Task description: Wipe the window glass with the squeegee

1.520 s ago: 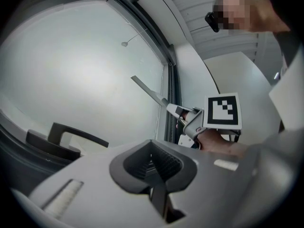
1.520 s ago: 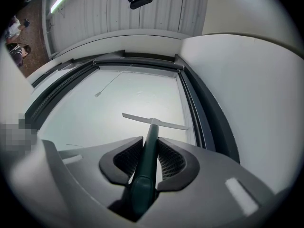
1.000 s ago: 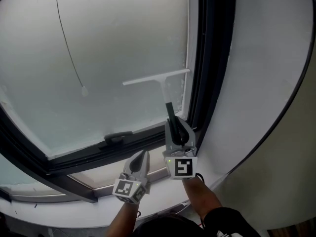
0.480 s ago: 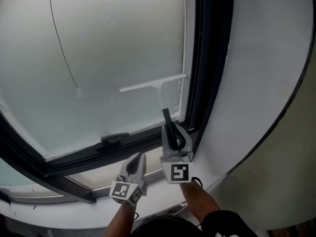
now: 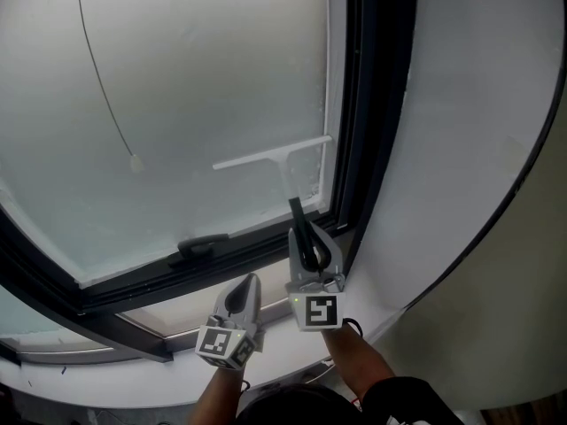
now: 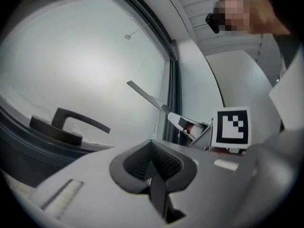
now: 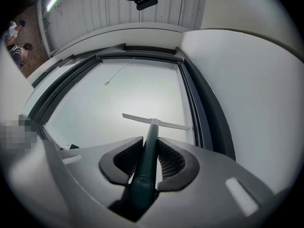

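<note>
The right tongs point(image 5: 307, 248) pinch the dark handle of the squeegee point(image 5: 275, 156). Its white blade lies against the window glass point(image 5: 204, 78) just ahead of them, with one end close to the dark window frame point(image 5: 372, 104) (which runs along the right of these tongs). The left tongs point(image 5: 247, 283) are pressed together on nothing, lower and left of the right pair, above the white sill point(image 5: 133, 374). Ahead of them sits the black window handle point(image 5: 202, 244). Farther up, a thin cord point(image 5: 102, 87) crosses the glass. A white wall point(image 5: 469, 149) curves beyond the frame.
</note>
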Demonstrator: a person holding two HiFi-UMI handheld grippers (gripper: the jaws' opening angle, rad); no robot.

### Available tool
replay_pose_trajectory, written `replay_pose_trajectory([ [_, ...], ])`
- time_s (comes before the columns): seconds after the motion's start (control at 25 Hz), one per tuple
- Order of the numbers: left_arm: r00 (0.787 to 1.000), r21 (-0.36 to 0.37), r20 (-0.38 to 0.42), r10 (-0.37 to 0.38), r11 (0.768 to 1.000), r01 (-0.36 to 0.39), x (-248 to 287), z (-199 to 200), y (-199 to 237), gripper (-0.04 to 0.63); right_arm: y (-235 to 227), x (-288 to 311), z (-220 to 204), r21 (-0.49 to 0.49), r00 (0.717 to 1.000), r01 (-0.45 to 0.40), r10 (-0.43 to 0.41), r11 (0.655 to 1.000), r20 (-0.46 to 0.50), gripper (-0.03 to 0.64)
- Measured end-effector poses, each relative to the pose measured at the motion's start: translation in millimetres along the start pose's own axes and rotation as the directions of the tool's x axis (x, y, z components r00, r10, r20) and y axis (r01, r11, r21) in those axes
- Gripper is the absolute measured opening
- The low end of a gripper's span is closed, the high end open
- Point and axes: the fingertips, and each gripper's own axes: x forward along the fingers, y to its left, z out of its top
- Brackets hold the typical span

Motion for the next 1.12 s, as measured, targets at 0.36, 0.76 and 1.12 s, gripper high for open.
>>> replay_pose_trajectory([
  [0.36, 1.000, 0.018, -0.021, 0.001, 1.000, -0.001, -7.0, -11.7, 0.8, -0.002, 2.5, -7.5, -10.4, 0.000, 1.000, -0.004, 0.004, 1.000, -0.024, 0.097],
  [0.76, 0.998, -0.022, -0.056, 0.027, 0.999, -0.029, -17.8, -20.3, 3.3, -0.002, 6.4, -17.3, -22.9, 0.004, 0.998, -0.006, 0.007, 1.000, -0.061, 0.098],
  [1.12, 0.996, -0.034, -0.080, 0.046, 0.998, -0.049, -22.6, -29.5, 8.6, -0.002, 8.2, -23.2, -33.4, 0.024, 0.998, -0.006, 0.008, 1.000, -0.058, 0.098],
])
